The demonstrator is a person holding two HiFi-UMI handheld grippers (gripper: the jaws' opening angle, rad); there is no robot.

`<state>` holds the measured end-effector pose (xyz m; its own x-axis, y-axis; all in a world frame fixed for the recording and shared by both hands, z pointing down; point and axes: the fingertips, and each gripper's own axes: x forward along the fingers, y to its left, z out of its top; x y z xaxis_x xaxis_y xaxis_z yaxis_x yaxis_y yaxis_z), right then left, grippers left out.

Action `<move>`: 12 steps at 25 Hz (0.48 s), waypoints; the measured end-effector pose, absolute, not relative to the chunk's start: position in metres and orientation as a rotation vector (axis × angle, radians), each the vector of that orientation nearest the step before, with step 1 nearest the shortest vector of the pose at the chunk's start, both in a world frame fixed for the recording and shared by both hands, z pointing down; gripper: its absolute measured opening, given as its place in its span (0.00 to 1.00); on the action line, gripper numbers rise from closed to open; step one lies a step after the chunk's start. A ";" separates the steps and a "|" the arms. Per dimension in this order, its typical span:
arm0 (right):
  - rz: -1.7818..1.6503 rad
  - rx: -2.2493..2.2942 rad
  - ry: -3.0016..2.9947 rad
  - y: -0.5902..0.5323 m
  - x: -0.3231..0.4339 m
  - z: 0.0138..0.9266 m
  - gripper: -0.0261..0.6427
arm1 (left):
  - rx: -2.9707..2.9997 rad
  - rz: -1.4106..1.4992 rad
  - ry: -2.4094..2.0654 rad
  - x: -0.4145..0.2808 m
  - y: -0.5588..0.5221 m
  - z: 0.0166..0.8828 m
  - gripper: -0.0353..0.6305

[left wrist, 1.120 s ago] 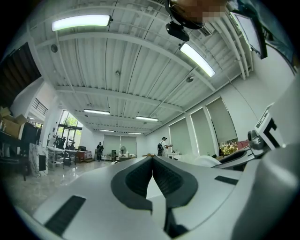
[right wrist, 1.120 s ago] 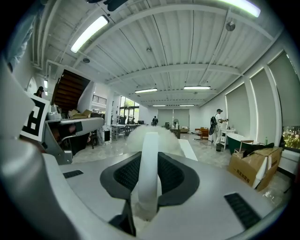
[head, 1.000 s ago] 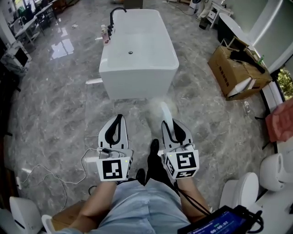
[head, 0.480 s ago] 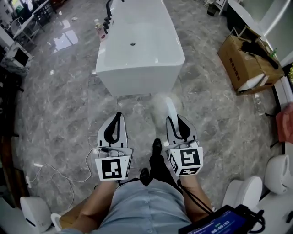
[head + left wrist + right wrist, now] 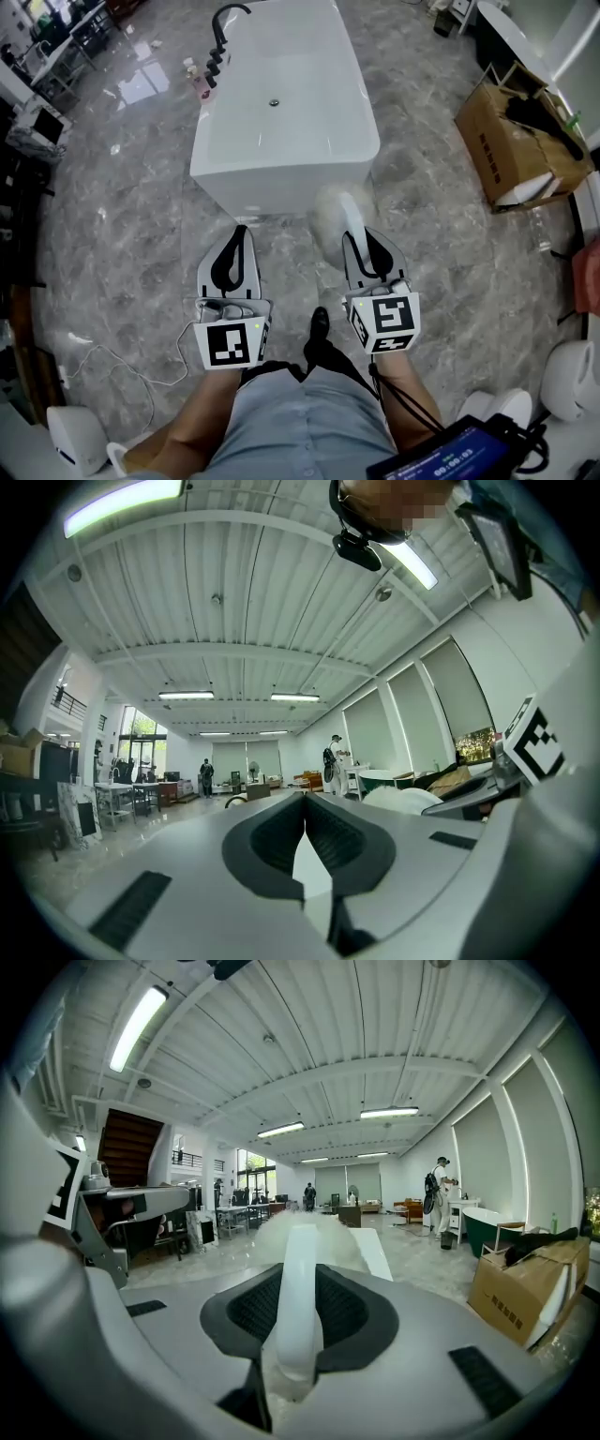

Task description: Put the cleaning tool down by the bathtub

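Observation:
The white bathtub (image 5: 281, 141) stands on the grey marble floor straight ahead, its near end just beyond both grippers. The cleaning tool (image 5: 336, 211) is a white handle with a fluffy white head. My right gripper (image 5: 363, 242) is shut on the handle, and the head hangs close to the tub's near right corner. In the right gripper view the handle (image 5: 300, 1288) runs up between the dark pads to the fluffy head (image 5: 305, 1227). My left gripper (image 5: 237, 239) is shut with nothing in it, level with the right one; in its own view the left gripper (image 5: 303, 803) has its tips touching.
A black faucet (image 5: 225, 23) and small bottles (image 5: 195, 80) stand at the tub's far left. An open cardboard box (image 5: 520, 141) sits at the right. A white cable (image 5: 122, 366) lies on the floor at left. The person's dark shoe (image 5: 319, 323) is between the grippers. White fixtures (image 5: 572, 375) stand at lower right.
The person has stepped forward. The bathtub now sits closer and larger, and the tool's head has come up near its near end. Both grippers keep their hold and pose.

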<state>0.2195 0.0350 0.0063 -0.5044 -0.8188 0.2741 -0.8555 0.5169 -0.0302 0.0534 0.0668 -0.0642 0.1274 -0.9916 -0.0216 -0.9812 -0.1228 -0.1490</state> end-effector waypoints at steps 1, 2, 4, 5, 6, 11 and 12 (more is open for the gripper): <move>0.227 1.414 -2.544 0.027 0.219 0.002 0.20 | -2.242 -0.117 2.000 0.053 0.061 -0.069 0.08; 0.216 1.406 -2.554 0.020 0.218 -0.002 0.20 | -2.225 -0.107 2.009 0.051 0.056 -0.074 0.08; 0.196 1.391 -2.571 0.008 0.215 -0.010 0.19 | -2.194 -0.080 2.031 0.046 0.049 -0.085 0.08; 0.186 1.383 -2.580 0.003 0.212 -0.014 0.20 | -2.180 -0.065 2.043 0.043 0.047 -0.090 0.08; 0.175 1.373 -2.588 -0.001 0.209 -0.019 0.20 | -2.166 -0.054 2.057 0.040 0.046 -0.095 0.08; 0.126 1.322 -2.620 -0.023 0.193 -0.024 0.19 | -2.106 -0.037 2.120 0.020 0.043 -0.094 0.08; 0.118 1.315 -2.623 -0.028 0.190 -0.023 0.20 | -2.099 -0.034 2.134 0.016 0.041 -0.091 0.08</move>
<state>0.1898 -0.0278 -0.0227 -0.5823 -0.7833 0.2176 -0.7997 0.6001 0.0198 0.0160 0.0409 -0.0906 -0.0111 -0.9959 -0.0896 -0.9926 0.0218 -0.1196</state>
